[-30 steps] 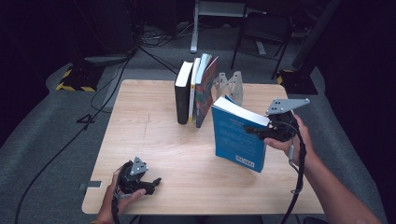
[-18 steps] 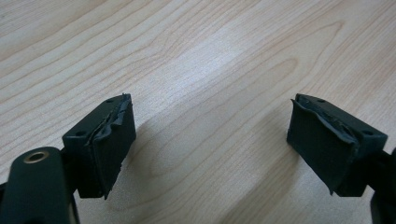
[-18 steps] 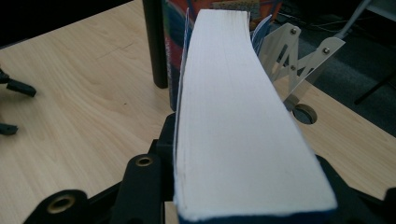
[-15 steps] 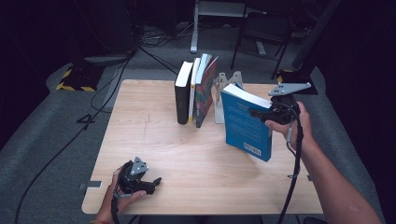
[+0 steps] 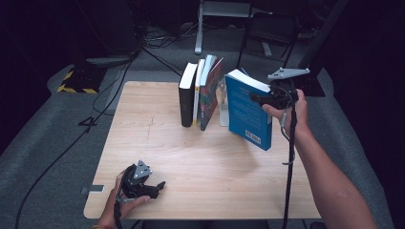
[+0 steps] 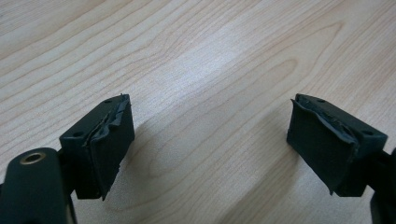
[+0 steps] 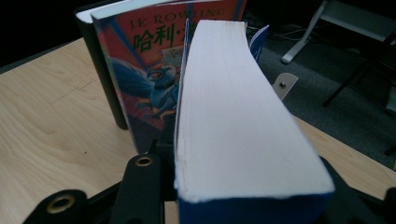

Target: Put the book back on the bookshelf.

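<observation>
Aloft, right gripper clasping blue book.

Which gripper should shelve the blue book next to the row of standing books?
Right. The right gripper already grips the blue book, lifted beside the standing books and the metal bookend. The left gripper rests open on the table at its near edge, holding nothing.

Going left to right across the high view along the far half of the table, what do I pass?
black book → colourful book → metal bookend → blue book → right gripper, clamped on the blue book.
</observation>
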